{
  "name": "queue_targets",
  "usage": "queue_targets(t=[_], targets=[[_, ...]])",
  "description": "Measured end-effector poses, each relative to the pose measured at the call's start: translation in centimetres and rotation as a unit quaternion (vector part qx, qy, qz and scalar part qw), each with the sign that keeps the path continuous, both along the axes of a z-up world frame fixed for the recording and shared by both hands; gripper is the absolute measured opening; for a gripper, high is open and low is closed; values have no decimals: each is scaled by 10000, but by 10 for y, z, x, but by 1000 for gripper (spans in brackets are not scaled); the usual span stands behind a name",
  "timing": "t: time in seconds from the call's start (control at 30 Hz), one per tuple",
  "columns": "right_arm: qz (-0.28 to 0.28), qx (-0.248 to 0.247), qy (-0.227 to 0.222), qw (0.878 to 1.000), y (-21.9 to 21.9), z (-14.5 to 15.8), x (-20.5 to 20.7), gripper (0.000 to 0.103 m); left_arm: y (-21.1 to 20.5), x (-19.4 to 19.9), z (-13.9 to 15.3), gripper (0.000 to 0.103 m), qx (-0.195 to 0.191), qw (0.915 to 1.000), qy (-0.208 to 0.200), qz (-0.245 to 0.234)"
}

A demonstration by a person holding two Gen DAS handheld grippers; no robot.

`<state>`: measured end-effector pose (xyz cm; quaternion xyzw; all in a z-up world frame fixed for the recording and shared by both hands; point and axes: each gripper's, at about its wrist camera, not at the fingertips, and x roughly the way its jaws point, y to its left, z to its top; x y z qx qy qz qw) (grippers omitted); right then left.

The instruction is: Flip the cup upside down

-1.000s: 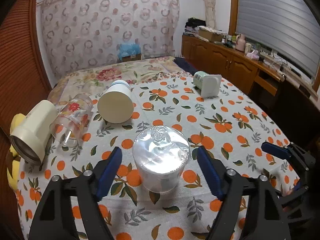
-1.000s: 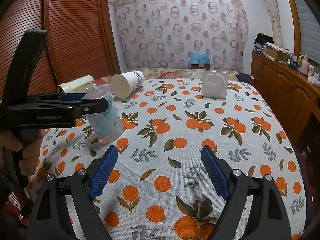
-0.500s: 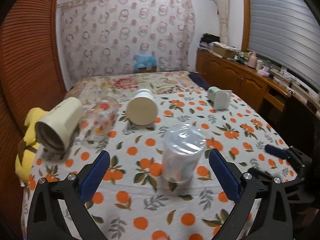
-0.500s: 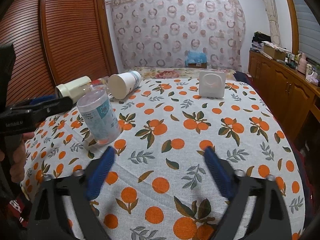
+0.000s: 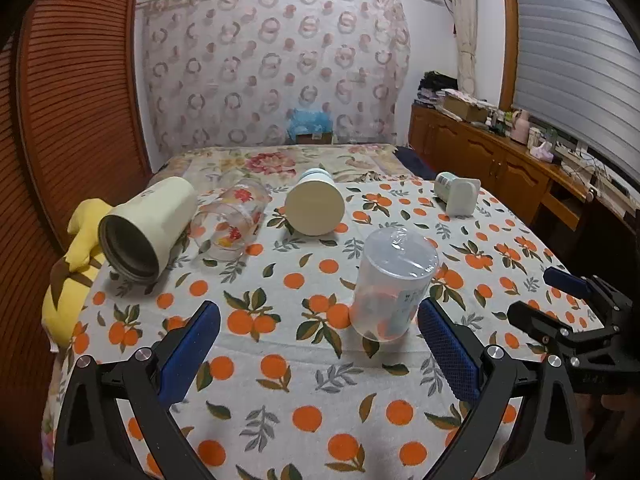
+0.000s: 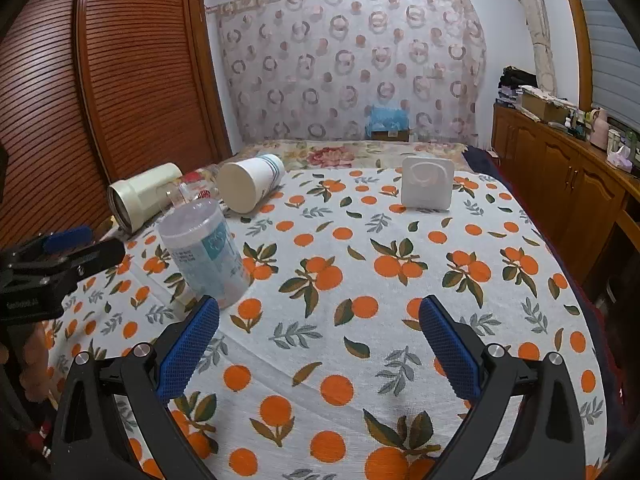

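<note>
My left fingers (image 5: 318, 344) are spread wide with nothing between them. The clear plastic cup (image 5: 394, 284) stands mouth-down on the orange-print counter (image 5: 280, 380) at one o'clock, just beyond them. My right fingers (image 6: 320, 344) are spread too, the cup (image 6: 208, 254) at ten o'clock.

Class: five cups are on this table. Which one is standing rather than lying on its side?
The translucent plastic cup, standing mouth-down nearest the left gripper.
</note>
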<state>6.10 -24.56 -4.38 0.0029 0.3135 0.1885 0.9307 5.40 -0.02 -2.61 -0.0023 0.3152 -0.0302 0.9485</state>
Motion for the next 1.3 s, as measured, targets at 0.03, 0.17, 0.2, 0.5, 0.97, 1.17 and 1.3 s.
queue_targets(t=[0.03,0.17,0.2,0.5,0.97,1.17,1.3], targets=[[-4,17,1,10000,1,1,0,101,1,-1,0,95,-16,10000,2,18],[-7,68,-71,10000,3,9,-4,101,6,-11,6,95,-75,9999,-88,124],[-11,73,-101,9999,3,11,-5,101,7,-13,8,95,-77,9998,-118,140],[-119,190,-675,9975,-1,48,-25,101,11,-38,38,95,8,9981,-558,275],[-188,316,-1140,9928,-9,75,-48,101,9,-56,60,95,67,9948,-946,358],[-189,314,-1138,9928,-9,76,-49,101,9,-57,61,95,55,9949,-941,357],[-189,314,-1142,9928,-9,75,-49,101,9,-57,61,95,55,9949,-942,363]])
